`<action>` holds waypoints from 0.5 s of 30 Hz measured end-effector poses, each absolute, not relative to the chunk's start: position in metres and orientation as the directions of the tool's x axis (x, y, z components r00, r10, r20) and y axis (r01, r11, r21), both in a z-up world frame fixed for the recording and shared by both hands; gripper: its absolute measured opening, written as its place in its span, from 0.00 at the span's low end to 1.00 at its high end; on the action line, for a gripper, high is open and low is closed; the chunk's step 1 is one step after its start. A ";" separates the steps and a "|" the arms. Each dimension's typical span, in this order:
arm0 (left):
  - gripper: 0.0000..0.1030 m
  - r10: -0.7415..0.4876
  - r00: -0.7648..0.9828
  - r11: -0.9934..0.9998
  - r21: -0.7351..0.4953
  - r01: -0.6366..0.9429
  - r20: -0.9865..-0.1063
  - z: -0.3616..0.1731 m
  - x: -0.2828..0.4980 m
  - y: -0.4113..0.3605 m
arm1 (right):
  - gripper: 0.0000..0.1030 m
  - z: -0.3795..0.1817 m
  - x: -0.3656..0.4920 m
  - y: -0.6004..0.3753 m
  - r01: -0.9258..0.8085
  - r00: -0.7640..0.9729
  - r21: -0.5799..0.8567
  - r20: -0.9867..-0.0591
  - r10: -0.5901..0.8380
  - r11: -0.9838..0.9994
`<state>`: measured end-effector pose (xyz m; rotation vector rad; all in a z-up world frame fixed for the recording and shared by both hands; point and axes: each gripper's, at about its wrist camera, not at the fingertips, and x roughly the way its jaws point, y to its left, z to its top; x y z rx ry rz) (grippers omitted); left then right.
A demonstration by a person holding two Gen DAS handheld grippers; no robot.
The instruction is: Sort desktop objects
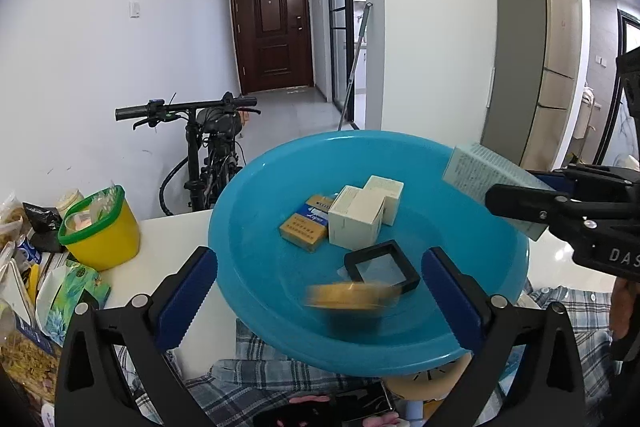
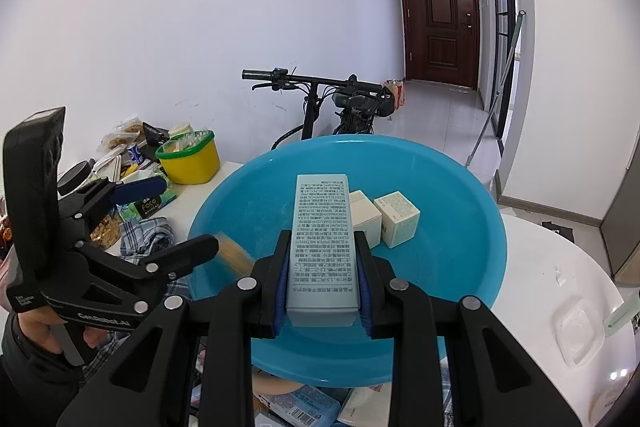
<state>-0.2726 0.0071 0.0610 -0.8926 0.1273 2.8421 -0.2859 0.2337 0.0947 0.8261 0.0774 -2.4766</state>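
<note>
With the left tool [image 1: 320,291] spread wide over the blue basin [image 1: 256,195] and a blurred yellow box [image 1: 348,295] dropping free, the right tool [image 2: 322,277], clamped on its pale carton [image 2: 322,239], risked knocking the stacked white boxes [image 2: 384,217] if released carelessly.

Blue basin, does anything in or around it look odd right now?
Yes. A yellowish box is motion-blurred between the left claw's open jaws, over the blue basin, apparently falling. The basin's near rim overhangs the white table, resting on plaid cloth.

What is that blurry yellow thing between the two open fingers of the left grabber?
A motion-blurred yellow box shows between the left gripper's wide-open fingers, over the blue basin, touching neither. The left wrist view shows it best.
</note>
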 end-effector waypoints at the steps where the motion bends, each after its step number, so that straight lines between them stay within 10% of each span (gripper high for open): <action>1: 1.00 0.129 -0.807 -0.984 0.027 -0.176 -0.577 0.060 -0.273 0.007 | 0.26 0.095 -0.286 0.234 0.495 -0.677 0.107 -0.574 -0.460 -0.862; 15: 1.00 0.144 -0.810 -0.985 -0.006 -0.171 -0.568 0.067 -0.271 0.004 | 0.26 0.094 -0.287 0.233 0.498 -0.674 0.108 -0.576 -0.462 -0.861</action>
